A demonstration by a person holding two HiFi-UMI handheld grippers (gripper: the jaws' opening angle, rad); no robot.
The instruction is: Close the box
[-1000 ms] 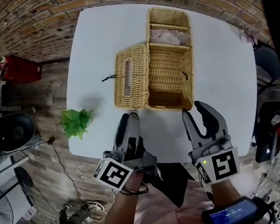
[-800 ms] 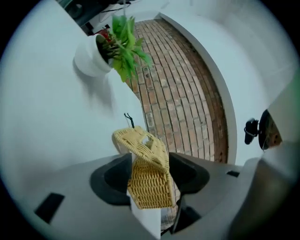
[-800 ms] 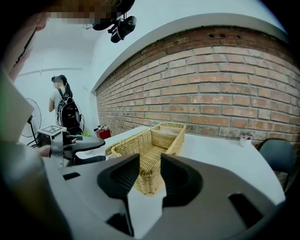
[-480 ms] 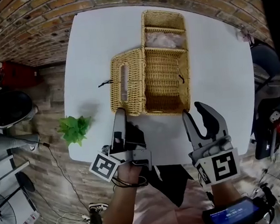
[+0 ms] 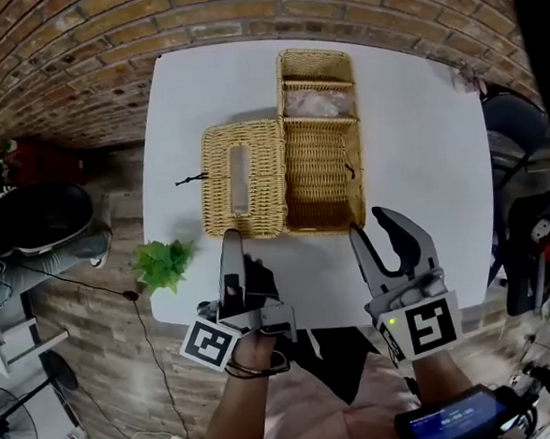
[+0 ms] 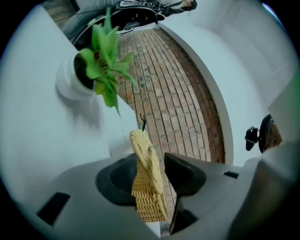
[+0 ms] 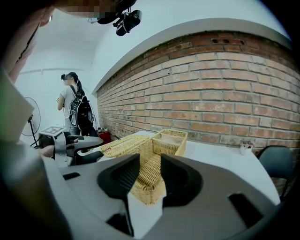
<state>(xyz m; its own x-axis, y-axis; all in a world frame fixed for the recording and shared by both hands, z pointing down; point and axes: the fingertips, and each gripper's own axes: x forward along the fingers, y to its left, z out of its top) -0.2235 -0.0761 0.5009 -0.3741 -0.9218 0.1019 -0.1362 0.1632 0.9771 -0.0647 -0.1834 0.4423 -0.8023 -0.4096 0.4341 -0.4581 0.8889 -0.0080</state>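
Observation:
An open wicker box [image 5: 320, 159] stands on the white table [image 5: 421, 157]. Its slotted lid [image 5: 242, 179] lies flat to the left, and the far compartment holds something pale. My left gripper [image 5: 230, 238] is rolled on its side at the lid's near edge. In the left gripper view the lid [image 6: 146, 187] shows edge-on between the closing jaws of the left gripper [image 6: 147, 161], and the pads are not pressing on it. My right gripper [image 5: 369, 224] hangs open just short of the box's near right corner. The right gripper [image 7: 150, 161] has nothing between its jaws, only the box [image 7: 154, 171] beyond.
A small green plant [image 5: 165, 262] in a white pot [image 6: 70, 82] sits at the table's left front corner. A dark chair [image 5: 524, 150] stands off the right edge, dark gear [image 5: 31, 217] on the brick floor at left. A person [image 7: 75, 110] stands far back.
My left gripper has rolled onto its side and moved forward to the lid's near edge, its jaws narrower. The right gripper has held its place and opening.

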